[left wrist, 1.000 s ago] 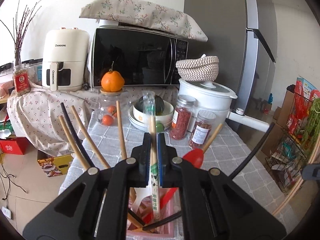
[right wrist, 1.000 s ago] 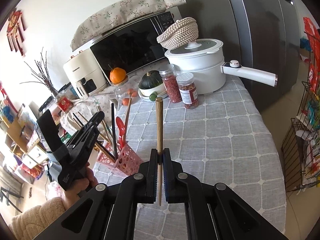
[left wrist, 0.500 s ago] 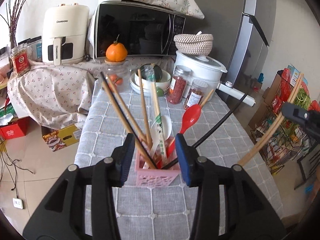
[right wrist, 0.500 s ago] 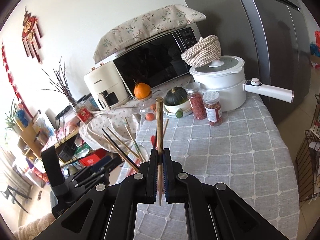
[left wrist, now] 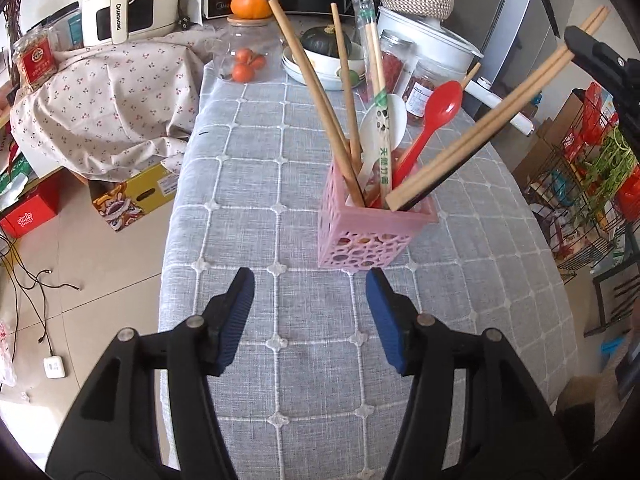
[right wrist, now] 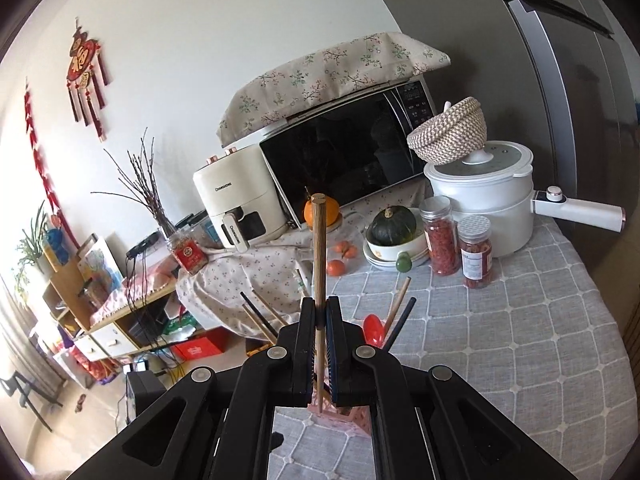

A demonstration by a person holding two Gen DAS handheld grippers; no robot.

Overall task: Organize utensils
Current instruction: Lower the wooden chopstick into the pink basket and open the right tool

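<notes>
The left gripper (left wrist: pixel 310 312) hangs over the worktop (left wrist: pixel 260 184), angled down, just short of the pink basket (left wrist: pixel 372 228). Its jaws stand apart and have just been opening; nothing lies between them, only grey checked cloth shows in the gap

The pink basket stands upright on the worktop. It holds several wooden chopsticks (left wrist: pixel 316 92), a wrapped pair of chopsticks (left wrist: pixel 378 92), a white spoon (left wrist: pixel 384 124) and a red spoon (left wrist: pixel 436 116), all leaning outward

The right gripper (right wrist: pixel 320 344) has its jaws together, clamped on a wooden chopstick pair (right wrist: pixel 319 264) that stands nearly upright in the right wrist view. In the left wrist view the same pair (left wrist: pixel 492 120) slants down from the right gripper (left wrist: pixel 600 60) at the upper right, with its lower end at the basket's rim; whether it touches the rim cannot be told

Behind the basket, well apart from it, stand two jars (left wrist: pixel 408 76) with red contents, a bowl (left wrist: pixel 320 68) holding a green squash, a white pot (left wrist: pixel 424 36) with a woven basket on its lid, an orange (left wrist: pixel 250 0) and a microwave (right wrist: pixel 348 152). A floral cloth (left wrist: pixel 104 100) lies beside the worktop
</notes>
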